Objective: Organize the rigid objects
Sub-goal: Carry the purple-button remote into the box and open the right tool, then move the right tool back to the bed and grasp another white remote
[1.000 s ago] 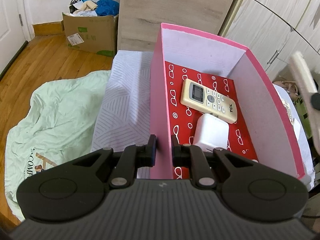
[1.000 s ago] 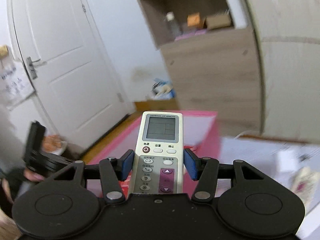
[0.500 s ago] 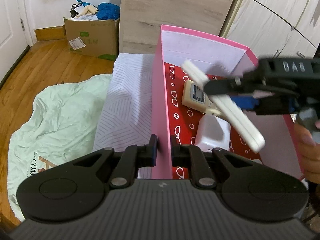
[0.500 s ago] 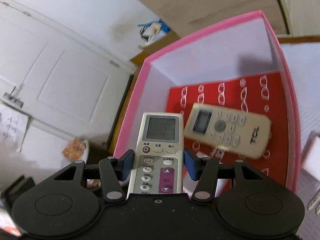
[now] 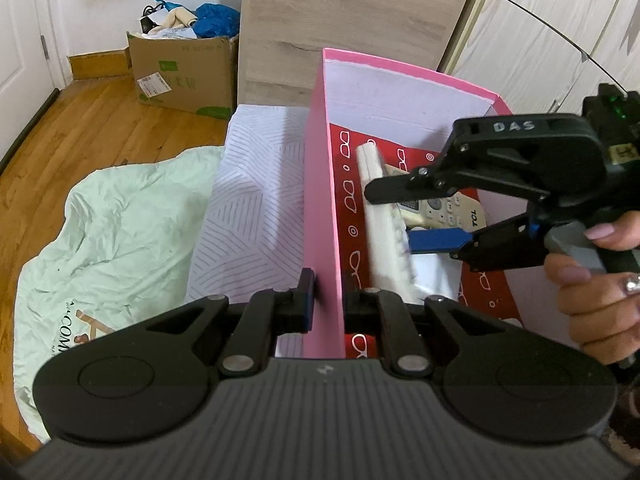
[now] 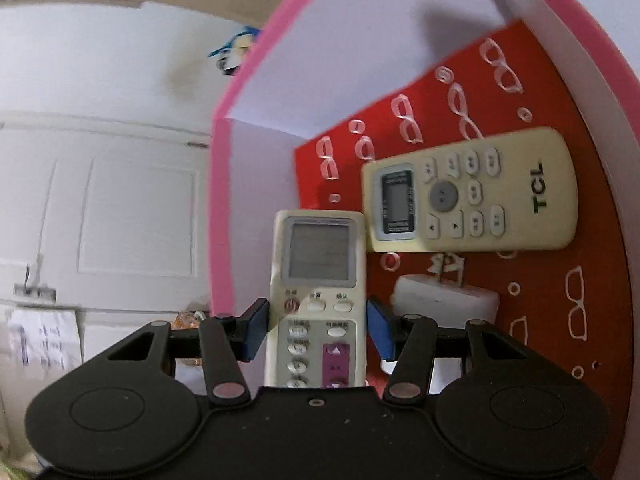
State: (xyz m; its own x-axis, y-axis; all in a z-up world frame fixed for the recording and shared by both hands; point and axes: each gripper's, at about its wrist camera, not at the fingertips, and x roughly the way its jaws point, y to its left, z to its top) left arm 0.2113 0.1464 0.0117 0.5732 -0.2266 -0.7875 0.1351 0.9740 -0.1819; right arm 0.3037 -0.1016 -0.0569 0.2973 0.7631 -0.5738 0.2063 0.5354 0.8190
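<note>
A pink box (image 5: 322, 184) with a red patterned floor stands on the bed. My left gripper (image 5: 325, 300) is shut on its near left wall. Inside lie a cream TCL remote (image 6: 472, 192) and a white charger block (image 6: 444, 300). My right gripper (image 6: 318, 330) is low inside the box, its jaws slightly apart beside a white remote (image 6: 318, 276) that stands between them, close to the left wall. In the left wrist view the right gripper (image 5: 400, 216) reaches in from the right and the white remote (image 5: 384, 216) is tilted and blurred.
A striped white sheet (image 5: 256, 208) covers the bed left of the box. A pale green cloth (image 5: 100, 232) lies over the edge onto the wood floor. A cardboard box (image 5: 184, 72) stands by the far wall. Wardrobe doors (image 5: 540, 32) rise behind the pink box.
My right gripper has come down into the pink box with the white remote, and its jaws have opened a little off the remote's sides. The left gripper has kept hold of the box wall.
</note>
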